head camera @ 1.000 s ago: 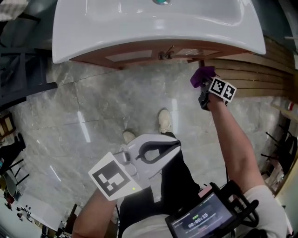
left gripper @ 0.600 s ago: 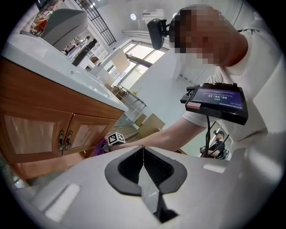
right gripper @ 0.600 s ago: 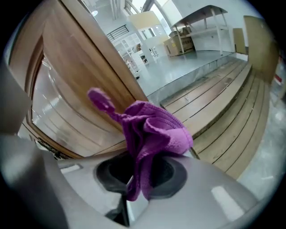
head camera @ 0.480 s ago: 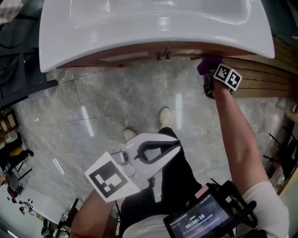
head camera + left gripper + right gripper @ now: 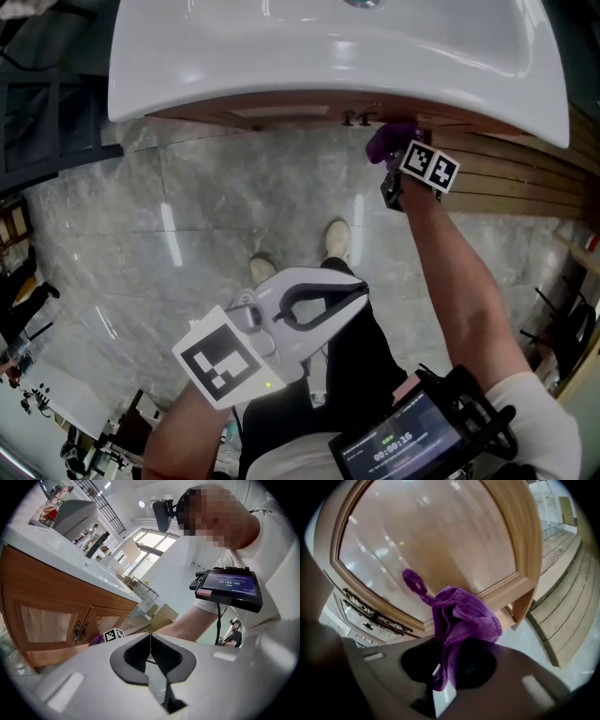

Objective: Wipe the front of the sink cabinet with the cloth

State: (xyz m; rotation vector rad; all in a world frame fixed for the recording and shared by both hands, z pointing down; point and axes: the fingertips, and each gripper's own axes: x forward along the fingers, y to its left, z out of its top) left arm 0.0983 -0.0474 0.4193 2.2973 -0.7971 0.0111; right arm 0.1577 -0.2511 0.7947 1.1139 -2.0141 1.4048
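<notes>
Right tool [image 5: 394,169] farther left, cloth [image 5: 386,141] between its jaws

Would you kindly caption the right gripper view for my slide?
Right hand-held gripper holds a purple cloth up to the wooden cabinet door.

— Fixtures on site?

— One sink [image 5: 281,66]. One cabinet [image 5: 28,581]. Doors counted: two, first door [image 5: 44,623] and second door [image 5: 105,623]. Handles counted: two, first handle [image 5: 76,631] and second handle [image 5: 85,628].

— Equipment?

— Grippers: two, left gripper [image 5: 150,637] and right gripper [image 5: 443,672]. Marker cubes: two, left cube [image 5: 225,361] and right cube [image 5: 429,167]. Cloths: one cloth [image 5: 459,616], purple.

— Remaining items?

— Shoes: two, left shoe [image 5: 262,271] and right shoe [image 5: 337,239]. Screens: one screen [image 5: 398,441]. Further small items at the picture edges are too small to count.
</notes>
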